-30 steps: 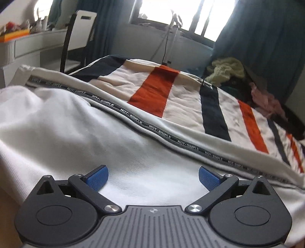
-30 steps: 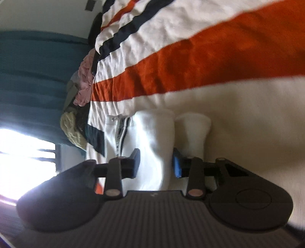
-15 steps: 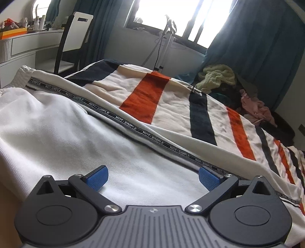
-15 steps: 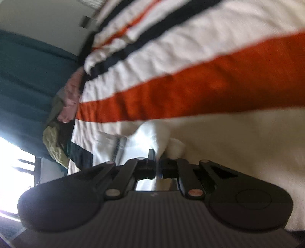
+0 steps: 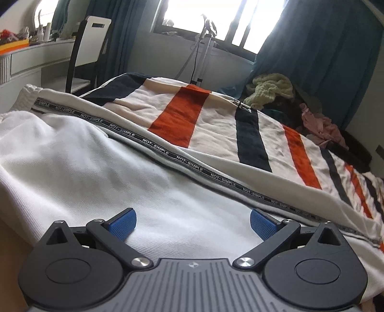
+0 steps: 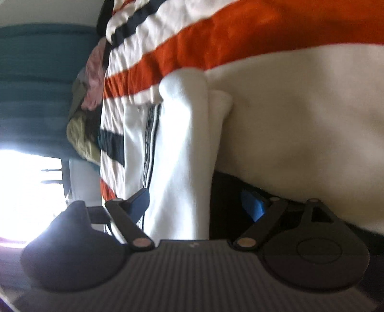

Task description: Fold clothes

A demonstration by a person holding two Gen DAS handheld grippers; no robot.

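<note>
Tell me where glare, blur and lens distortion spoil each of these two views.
Left wrist view: the window is blown out white; the fisheye bends the room's edges; the white garment stays sharp. Right wrist view: turned sideways, motion-blurred across the striped blanket; the window glares and leaves the right gripper dark.

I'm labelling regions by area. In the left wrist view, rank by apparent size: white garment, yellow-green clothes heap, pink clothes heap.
1. white garment, nearest the camera, so partly inflated
2. yellow-green clothes heap
3. pink clothes heap, close to the yellow-green one; unsure
</note>
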